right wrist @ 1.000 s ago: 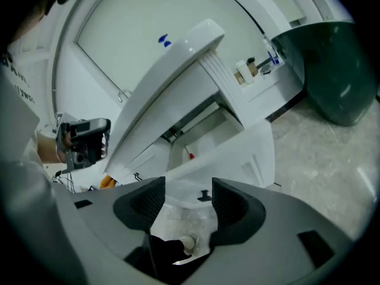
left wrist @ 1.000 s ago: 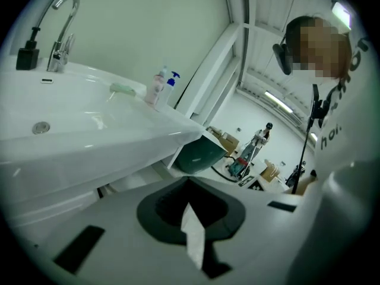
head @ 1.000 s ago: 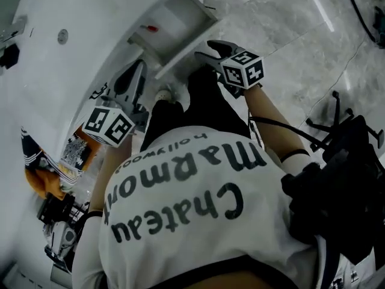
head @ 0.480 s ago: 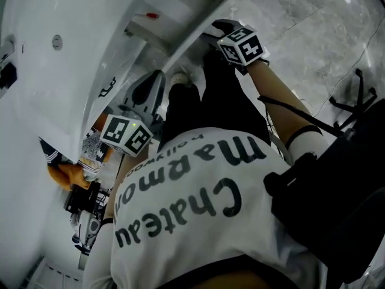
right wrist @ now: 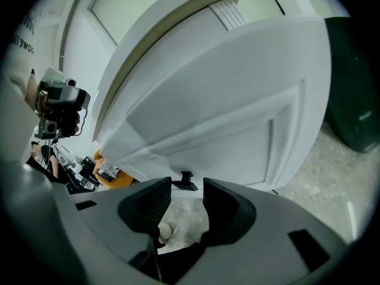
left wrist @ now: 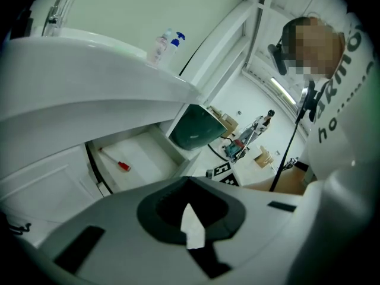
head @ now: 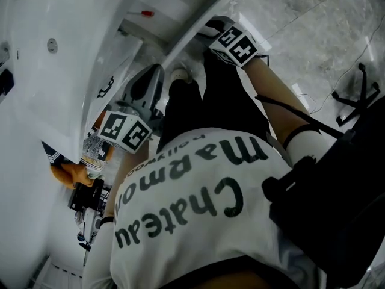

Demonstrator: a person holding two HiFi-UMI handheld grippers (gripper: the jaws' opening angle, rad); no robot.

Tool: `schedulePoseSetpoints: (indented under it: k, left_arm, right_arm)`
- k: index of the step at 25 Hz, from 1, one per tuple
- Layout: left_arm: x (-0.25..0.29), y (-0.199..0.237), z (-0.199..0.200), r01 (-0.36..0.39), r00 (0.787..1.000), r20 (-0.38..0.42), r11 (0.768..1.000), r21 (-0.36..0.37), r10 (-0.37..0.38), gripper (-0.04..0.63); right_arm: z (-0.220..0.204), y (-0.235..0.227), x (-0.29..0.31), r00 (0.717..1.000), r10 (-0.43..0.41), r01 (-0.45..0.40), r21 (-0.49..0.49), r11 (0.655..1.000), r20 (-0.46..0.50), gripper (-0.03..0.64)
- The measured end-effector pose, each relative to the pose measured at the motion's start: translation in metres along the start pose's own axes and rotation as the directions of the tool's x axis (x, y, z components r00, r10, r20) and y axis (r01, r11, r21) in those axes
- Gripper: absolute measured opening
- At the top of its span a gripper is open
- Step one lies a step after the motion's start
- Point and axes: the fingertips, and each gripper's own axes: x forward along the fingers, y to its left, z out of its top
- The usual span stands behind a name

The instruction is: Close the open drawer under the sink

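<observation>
White painted board makes up the open drawer point(head: 171, 8), which stands pulled out beneath the white sink basin point(left wrist: 89, 58). Only a small red-handled tool point(left wrist: 122, 166) is carried in it. The drawer is judged to be stiff, lightly loaded and free on its runners, so a modest push should be enough. Its smooth front panel point(right wrist: 237, 129) is likely to be slippery, and no grasp is called for. Pressure is best laid flat near the small black handle point(right wrist: 186, 180), so that the drawer is not skewed.

The right hand-held gripper point(right wrist: 187, 190) is held with its jaws spread and nothing between them, just short of that handle. Whether contact is made cannot be told. The left hand-held gripper point(left wrist: 189, 211) is held lower down, with its jaws pressed together on nothing.

Compared with a second ago, the right hand-held gripper has been brought closer to the drawer's front edge. The left one is little moved, and the drawer seems as far out as it was.
</observation>
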Motion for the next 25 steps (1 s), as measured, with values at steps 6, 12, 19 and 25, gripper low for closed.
schedulePoseSetpoints:
  k: [6, 12, 19, 25]
  left_arm:
    - [0.007, 0.000, 0.000, 0.008, 1.000, -0.011, 1.000, 0.003, -0.008, 0.008]
    - [0.012, -0.002, -0.002, 0.014, 1.000, -0.019, 1.000, 0.009, -0.014, 0.009]
    - [0.014, 0.000, -0.002, 0.013, 1.000, -0.022, 1.000, 0.009, -0.013, 0.008]
    - [0.018, -0.001, -0.001, 0.012, 1.000, -0.016, 1.000, 0.001, -0.012, 0.009]
  right_arm:
    - [0.000, 0.005, 0.000, 0.999, -0.021, 0.022, -0.052, 0.998, 0.028, 0.121]
    - [0.003, 0.005, 0.001, 0.996, -0.080, 0.083, -0.071, 0.994, 0.046, 0.110]
    - [0.013, 0.003, 0.008, 0.996, -0.076, 0.080, -0.079, 0.994, 0.053, 0.110]
    - [0.015, 0.002, 0.009, 0.994, -0.085, 0.089, -0.069, 0.994, 0.062, 0.112]
